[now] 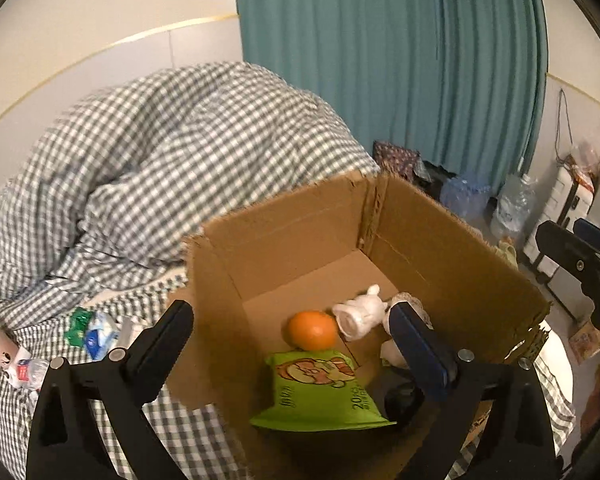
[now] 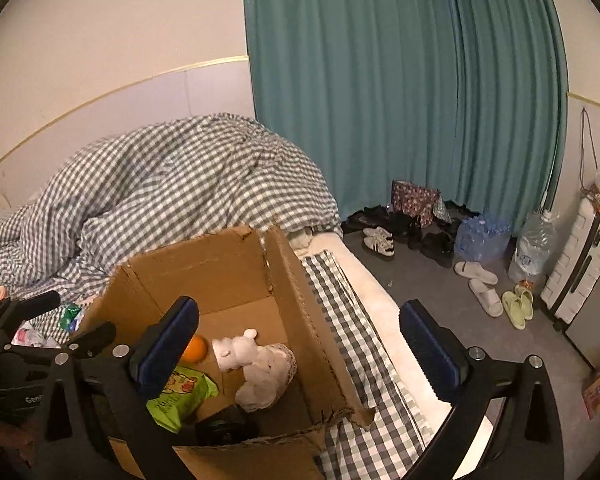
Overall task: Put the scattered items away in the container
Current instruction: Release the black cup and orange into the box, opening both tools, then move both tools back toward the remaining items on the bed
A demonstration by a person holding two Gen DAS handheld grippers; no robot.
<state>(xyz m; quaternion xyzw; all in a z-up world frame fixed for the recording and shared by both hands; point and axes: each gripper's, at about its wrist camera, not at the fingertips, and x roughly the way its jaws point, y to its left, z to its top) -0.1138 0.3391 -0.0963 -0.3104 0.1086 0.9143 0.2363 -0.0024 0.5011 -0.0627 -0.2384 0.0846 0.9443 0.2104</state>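
The left gripper is hanging over the near edge of an open cardboard box on a checked bed, jaws spread wide with nothing between the pads. Inside the box, a green snack packet is lying nearest, at about 6 o'clock on the floor of the box; an orange is sitting just beyond it, touching a white plush toy toward 1 o'clock. The right gripper is hovering at the box's right side, its jaws likewise standing wide and empty. At 9 o'clock from the box, small wrappers are still lying scattered on the checked sheet, outside the container. Beyond, a rumpled checked duvet is heaped at 11 o'clock, and a teal curtain is hanging at 12 o'clock.
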